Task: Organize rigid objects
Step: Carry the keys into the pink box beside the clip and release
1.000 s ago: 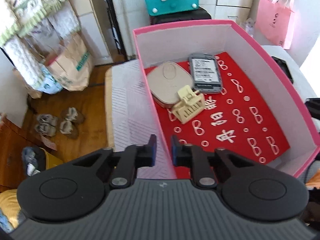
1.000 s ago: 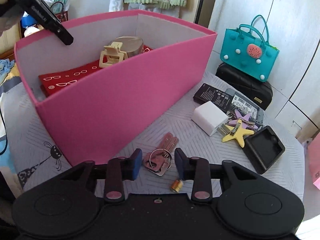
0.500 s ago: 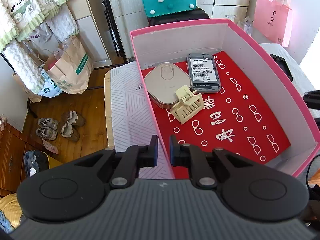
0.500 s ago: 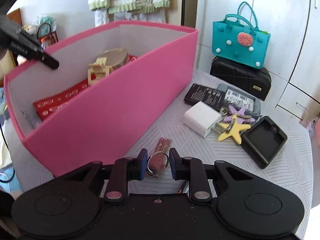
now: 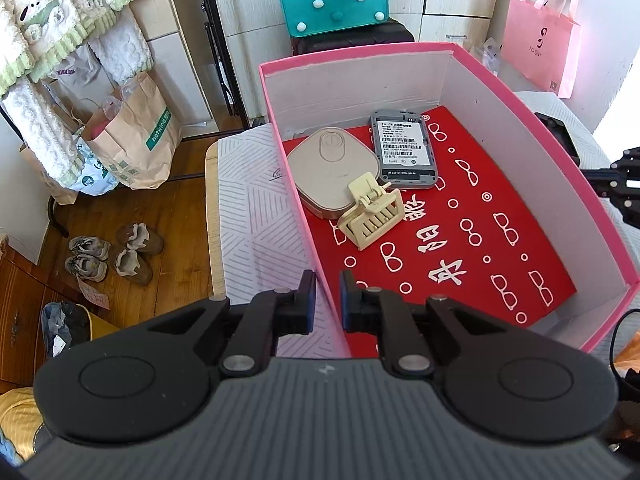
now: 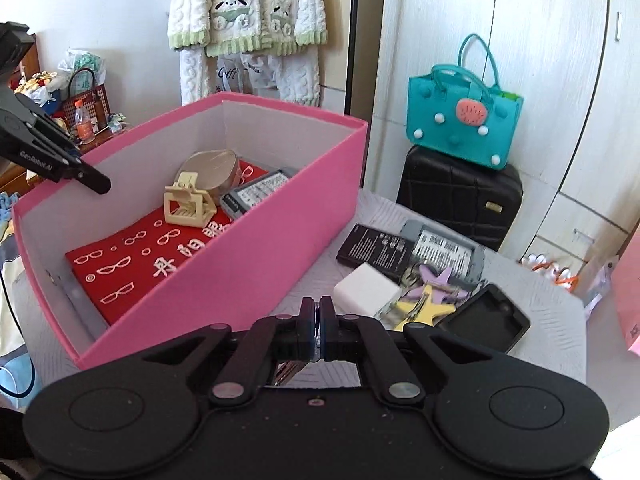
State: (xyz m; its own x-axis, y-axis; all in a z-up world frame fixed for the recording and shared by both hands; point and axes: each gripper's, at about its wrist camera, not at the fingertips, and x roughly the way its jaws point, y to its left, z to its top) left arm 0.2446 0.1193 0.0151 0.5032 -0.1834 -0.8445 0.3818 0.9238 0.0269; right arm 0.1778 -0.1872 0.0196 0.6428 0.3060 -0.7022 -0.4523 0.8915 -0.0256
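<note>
Right tongs [image 6: 319, 326] clamp the keys [image 6: 286, 372] beside the box wall [image 6: 248, 280]; left tongs [image 5: 327, 306] nearly together.

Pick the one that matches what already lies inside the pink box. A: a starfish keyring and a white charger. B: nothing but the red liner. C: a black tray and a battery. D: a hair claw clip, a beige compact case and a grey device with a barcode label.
D: the cream hair claw clip, beige compact case and grey device lie on the red liner inside the pink box.

Right gripper [image 6: 319, 334] tilted downward, jaws pinched nearly together on keys [image 6: 288, 372]. Left gripper [image 5: 327, 300] angled steeply down, jaws nearly closed, nothing between.
</note>
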